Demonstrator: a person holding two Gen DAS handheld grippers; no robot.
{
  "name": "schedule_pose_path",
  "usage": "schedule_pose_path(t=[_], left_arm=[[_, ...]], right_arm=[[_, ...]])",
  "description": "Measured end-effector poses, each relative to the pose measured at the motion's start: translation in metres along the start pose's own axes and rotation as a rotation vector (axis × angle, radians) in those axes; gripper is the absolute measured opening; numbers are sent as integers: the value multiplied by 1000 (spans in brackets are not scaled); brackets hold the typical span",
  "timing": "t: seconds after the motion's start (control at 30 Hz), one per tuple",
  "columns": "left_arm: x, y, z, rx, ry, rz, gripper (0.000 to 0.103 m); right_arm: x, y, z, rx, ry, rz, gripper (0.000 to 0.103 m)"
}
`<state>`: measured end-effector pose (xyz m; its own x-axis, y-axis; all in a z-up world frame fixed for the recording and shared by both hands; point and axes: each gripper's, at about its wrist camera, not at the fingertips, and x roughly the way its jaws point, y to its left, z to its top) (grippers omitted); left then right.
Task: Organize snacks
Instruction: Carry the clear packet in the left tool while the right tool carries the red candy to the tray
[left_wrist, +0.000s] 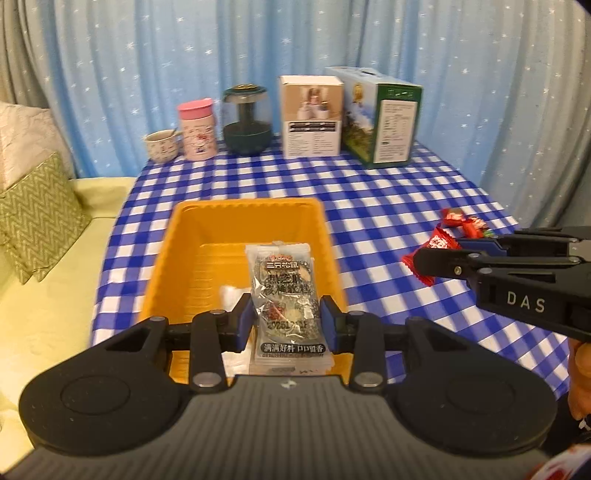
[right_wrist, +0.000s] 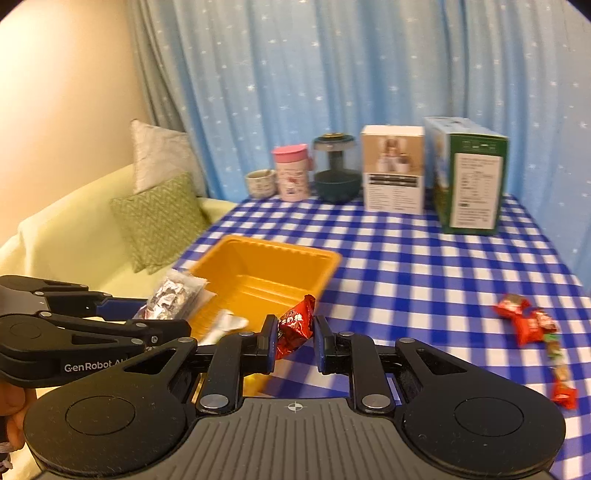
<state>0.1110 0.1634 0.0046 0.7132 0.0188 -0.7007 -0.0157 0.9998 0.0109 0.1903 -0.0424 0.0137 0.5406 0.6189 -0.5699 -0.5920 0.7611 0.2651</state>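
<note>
My left gripper (left_wrist: 290, 321) is shut on a grey-and-clear snack packet (left_wrist: 284, 288), which hangs over the yellow tray (left_wrist: 243, 218). A white packet (left_wrist: 231, 295) lies inside the tray. My right gripper (right_wrist: 295, 332) is shut on a red wrapped candy (right_wrist: 293, 325) just right of the tray's (right_wrist: 266, 266) near corner. In the left wrist view the right gripper (left_wrist: 436, 251) comes in from the right with the red candy (left_wrist: 439, 242). In the right wrist view the left gripper (right_wrist: 159, 314) carries the grey packet (right_wrist: 173, 295). More red candies (right_wrist: 524, 321) lie on the checked cloth to the right.
Along the back of the blue-checked table stand a small cup (left_wrist: 160, 147), a pink canister (left_wrist: 197, 129), a dark green lamp (left_wrist: 246, 122), a white box (left_wrist: 312, 116) and a green box (left_wrist: 384, 118). A sofa with cushions (left_wrist: 37, 218) is on the left. A blue curtain hangs behind.
</note>
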Motion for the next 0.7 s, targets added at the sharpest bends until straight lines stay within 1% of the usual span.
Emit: schedule_pose_path(t=[0.17, 0.3, 0.53, 0.7], left_arm=[[5, 27, -7, -15, 14, 24, 34], [15, 45, -10, -23, 26, 35, 34], [36, 61, -9, -32, 44, 44, 34], [50, 67, -7, -35, 54, 42, 35]], right_arm=[[25, 18, -4, -3, 1, 36, 20], [46, 24, -6, 9, 10, 65, 20], [81, 32, -6, -8, 37, 82, 20], [97, 33, -5, -15, 55, 85, 20]])
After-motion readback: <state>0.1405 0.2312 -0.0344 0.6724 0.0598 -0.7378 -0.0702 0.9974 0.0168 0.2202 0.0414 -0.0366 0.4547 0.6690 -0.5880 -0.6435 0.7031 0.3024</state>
